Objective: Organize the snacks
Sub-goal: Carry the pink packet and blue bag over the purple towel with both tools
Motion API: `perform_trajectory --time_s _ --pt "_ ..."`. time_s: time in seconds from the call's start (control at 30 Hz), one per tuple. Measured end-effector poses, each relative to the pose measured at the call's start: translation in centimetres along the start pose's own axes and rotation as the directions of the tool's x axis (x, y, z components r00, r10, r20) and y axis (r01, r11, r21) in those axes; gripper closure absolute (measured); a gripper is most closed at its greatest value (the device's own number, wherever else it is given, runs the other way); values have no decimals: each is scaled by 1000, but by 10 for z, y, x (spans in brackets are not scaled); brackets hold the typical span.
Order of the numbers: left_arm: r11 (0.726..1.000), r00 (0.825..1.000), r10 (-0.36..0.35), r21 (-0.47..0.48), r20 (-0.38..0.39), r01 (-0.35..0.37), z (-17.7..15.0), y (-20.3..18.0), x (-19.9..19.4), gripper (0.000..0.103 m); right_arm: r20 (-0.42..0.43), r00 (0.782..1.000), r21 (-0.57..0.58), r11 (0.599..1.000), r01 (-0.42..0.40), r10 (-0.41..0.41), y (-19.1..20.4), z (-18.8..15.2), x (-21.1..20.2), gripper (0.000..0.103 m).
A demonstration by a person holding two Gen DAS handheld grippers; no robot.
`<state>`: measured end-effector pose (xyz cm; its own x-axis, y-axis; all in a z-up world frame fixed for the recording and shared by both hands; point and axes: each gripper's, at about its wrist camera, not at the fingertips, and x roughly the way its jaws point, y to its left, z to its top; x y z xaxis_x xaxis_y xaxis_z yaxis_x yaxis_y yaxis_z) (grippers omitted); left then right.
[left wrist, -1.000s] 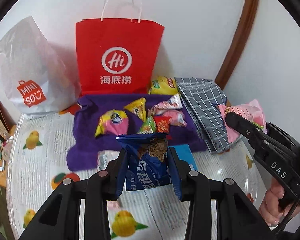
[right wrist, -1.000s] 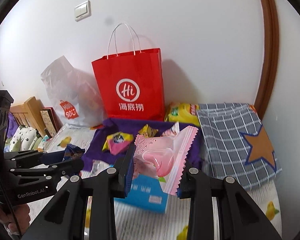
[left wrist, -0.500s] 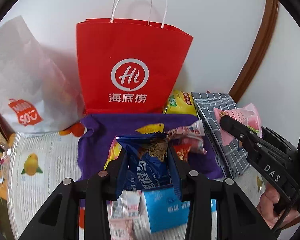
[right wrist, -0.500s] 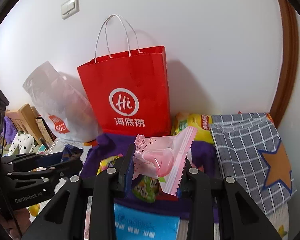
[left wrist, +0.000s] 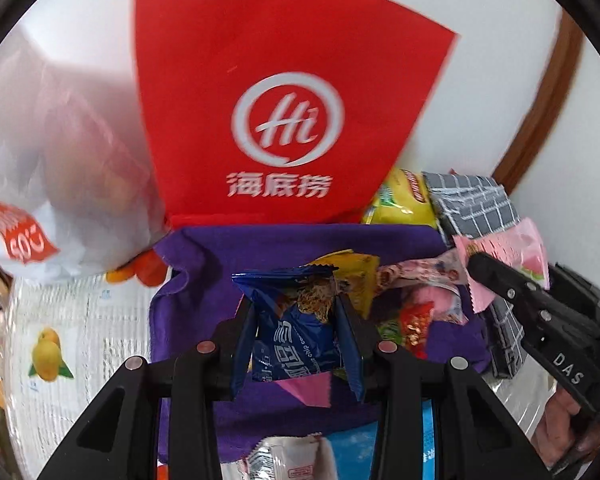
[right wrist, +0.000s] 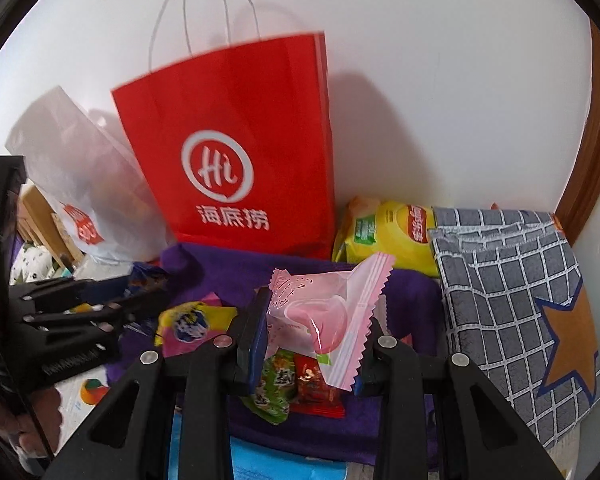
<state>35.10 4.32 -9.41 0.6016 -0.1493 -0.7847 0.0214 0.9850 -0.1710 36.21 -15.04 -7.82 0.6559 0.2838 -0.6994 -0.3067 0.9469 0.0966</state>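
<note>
Left gripper [left wrist: 296,334] clamps my blue cookie packet [left wrist: 296,344]; right gripper [right wrist: 312,344] clamps the pink candy packet [right wrist: 328,312].
Both hang before the red bag [left wrist: 276,92], its contents hidden; it looms nearer than a second ago.

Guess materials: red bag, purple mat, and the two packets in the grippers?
Red bag: likely matte paper, going by its crisp creases and twisted white cord handles.
Purple mat: soft fuzzy cloth, probably fleece or microfibre, with a rumpled edge.
Blue packet in the left gripper: glossy plastic film.
Pink packet in the right gripper: semi-translucent plastic film with serrated edges.
</note>
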Motion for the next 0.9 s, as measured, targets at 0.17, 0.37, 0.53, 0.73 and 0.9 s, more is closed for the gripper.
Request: perform_trajectory --time_s 0.17,0.37,0.53,0.73,0.9 --pt "1000 1000 12 -29 -15 -12 1 15 9 66 -40 999 -17 1000 9 -10 -1 -5 15 70" --pt "999 999 16 -36 -35 -17 0 14 17 66 -82 997 -25 1000 -12 10 -2 -7 26 70" --pt "1000 999 6 -14 -49 -7 -2 5 22 66 -109 994 -33 999 -10 6 -1 -10 34 70" --pt "1000 998 3 11 -65 -2 -5 -5 27 66 -137 990 -44 999 12 -18 -1 -14 43 70" --pt "1000 998 0 10 -69 0 -6 -6 28 66 -165 986 -40 999 14 -21 -2 -16 51 70"
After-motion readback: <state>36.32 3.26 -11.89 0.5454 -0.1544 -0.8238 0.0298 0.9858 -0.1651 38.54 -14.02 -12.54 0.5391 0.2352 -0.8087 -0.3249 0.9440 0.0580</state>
